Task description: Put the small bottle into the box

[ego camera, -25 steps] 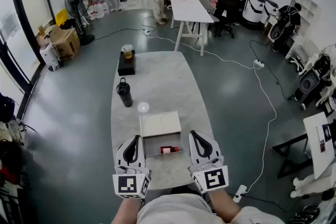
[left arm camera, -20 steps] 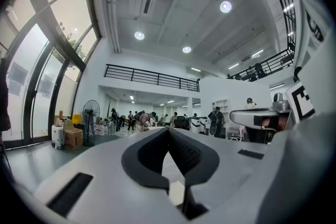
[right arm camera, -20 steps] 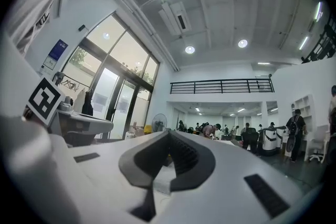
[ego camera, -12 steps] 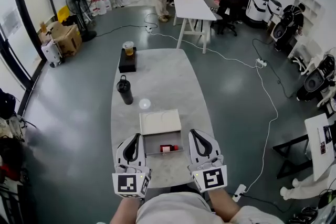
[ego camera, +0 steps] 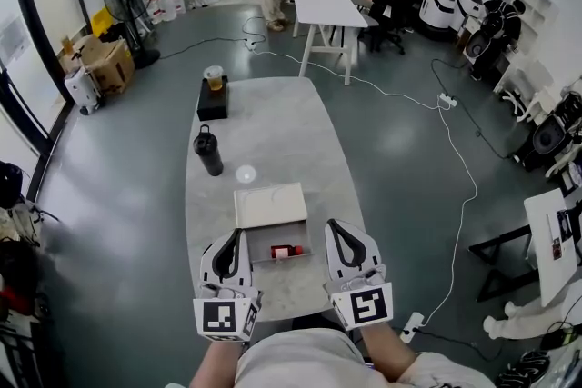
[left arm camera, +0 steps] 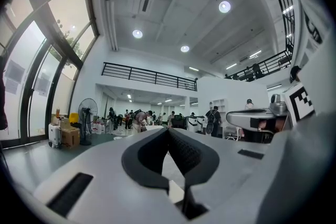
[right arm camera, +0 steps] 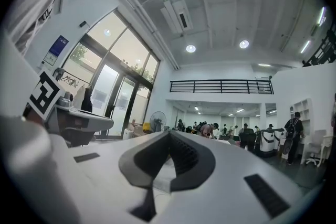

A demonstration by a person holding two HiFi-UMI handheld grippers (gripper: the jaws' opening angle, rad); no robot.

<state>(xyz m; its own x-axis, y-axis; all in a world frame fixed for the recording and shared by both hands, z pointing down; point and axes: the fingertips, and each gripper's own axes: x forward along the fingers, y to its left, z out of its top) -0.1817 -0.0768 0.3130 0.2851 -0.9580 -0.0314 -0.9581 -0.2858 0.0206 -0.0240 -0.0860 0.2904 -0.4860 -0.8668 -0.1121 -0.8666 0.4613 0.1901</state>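
Your left gripper [ego camera: 238, 237] and right gripper [ego camera: 333, 226] both have their jaws pressed together, with nothing between them. You hold them at the near edge of the table [ego camera: 300, 132], one on each side of the open box [ego camera: 269, 205]. The small bottle [ego camera: 285, 251] lies on its side inside the box, between your two grippers. A black flask [ego camera: 208, 150] stands by the table's left edge, and a cup [ego camera: 214, 78] sits on a black block [ego camera: 212, 101] at the far left corner.

Words to read: none.
Marker cubes [ego camera: 225, 317] [ego camera: 367, 306]: black-and-white squares, no letters.
Blue wall sign [right arm camera: 59, 45]: too small to read.
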